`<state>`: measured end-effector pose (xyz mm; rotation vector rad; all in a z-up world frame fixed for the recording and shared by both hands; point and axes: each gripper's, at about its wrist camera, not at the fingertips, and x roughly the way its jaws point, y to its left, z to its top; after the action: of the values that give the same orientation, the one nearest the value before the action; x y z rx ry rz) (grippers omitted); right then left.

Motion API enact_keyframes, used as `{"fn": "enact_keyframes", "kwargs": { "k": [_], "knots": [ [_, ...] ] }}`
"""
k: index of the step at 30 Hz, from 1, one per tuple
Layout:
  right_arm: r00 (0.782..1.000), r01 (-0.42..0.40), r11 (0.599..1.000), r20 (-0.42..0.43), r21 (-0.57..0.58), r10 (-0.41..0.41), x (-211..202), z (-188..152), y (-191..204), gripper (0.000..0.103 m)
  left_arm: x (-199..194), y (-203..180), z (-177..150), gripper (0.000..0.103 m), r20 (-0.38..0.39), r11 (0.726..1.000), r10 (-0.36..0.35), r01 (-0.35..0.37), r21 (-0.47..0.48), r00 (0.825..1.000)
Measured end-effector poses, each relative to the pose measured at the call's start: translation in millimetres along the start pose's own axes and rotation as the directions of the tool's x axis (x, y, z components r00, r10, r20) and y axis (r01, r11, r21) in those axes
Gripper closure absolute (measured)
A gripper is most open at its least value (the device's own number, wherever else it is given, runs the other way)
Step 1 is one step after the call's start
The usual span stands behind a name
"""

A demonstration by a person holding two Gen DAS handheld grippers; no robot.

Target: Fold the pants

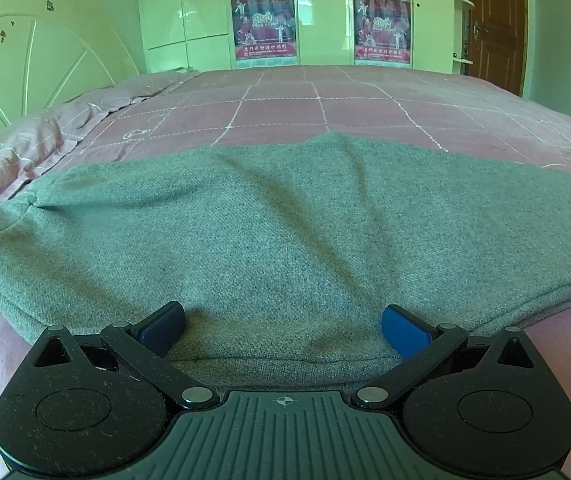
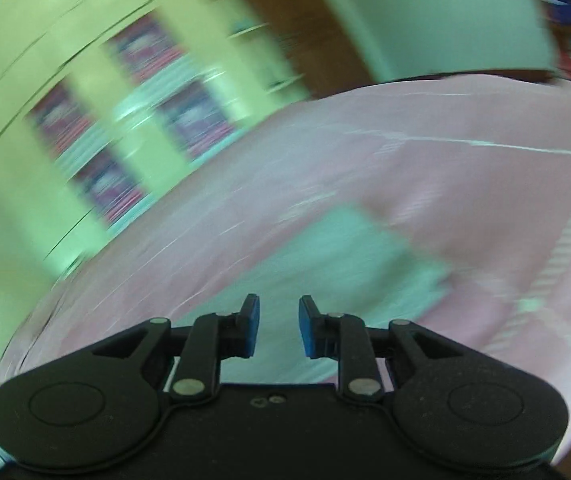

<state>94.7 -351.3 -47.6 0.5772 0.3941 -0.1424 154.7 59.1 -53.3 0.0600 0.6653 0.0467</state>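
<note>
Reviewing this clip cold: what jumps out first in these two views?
The grey pants fill the left wrist view, spread across the pink checked bedspread, with the left gripper wide open just above their near edge. The right wrist view is smeared by motion; the right gripper shows a narrow gap with nothing between its pads.

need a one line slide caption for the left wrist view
Open left hand-held gripper poised over the near edge of grey pants lying on a pink checked bedspread.
</note>
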Motion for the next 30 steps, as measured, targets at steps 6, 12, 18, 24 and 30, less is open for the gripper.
{"fn": "enact_keyframes", "kwargs": {
  "k": [6,12,18,24,30],
  "knots": [
    [0.936,-0.242,0.931,-0.32,-0.272,0.149,63.6,-61.1,109.6,0.087,-1.8,0.8,1.4,0.0,-0.007,1.0,-0.009,0.009,0.006,1.0],
    [0.94,-0.117,0.987,-0.332,-0.109,0.075,78.4,-39.5,88.3,0.084,-13.8,14.3,6.9,0.0,0.011,0.999,-0.039,0.039,0.008,0.999],
    [0.885,-0.392,0.89,-0.358,-0.232,0.297,90.8,-27.4,154.9,0.075,-34.2,68.6,6.1,0.0,0.08,0.986,0.141,-0.132,-0.106,0.987],
    [0.801,-0.555,0.754,-0.469,-0.351,0.372,159.3,-46.0,265.1,0.074,-19.8,169.2,10.5,0.0,0.013,0.915,0.246,-0.228,-0.334,0.969],
    [0.738,-0.621,0.682,-0.583,-0.387,0.341,232.2,-75.0,333.9,0.074,17.1,244.1,8.6,0.033,-0.036,0.815,0.137,-0.134,-0.563,0.99]
  ]
}}
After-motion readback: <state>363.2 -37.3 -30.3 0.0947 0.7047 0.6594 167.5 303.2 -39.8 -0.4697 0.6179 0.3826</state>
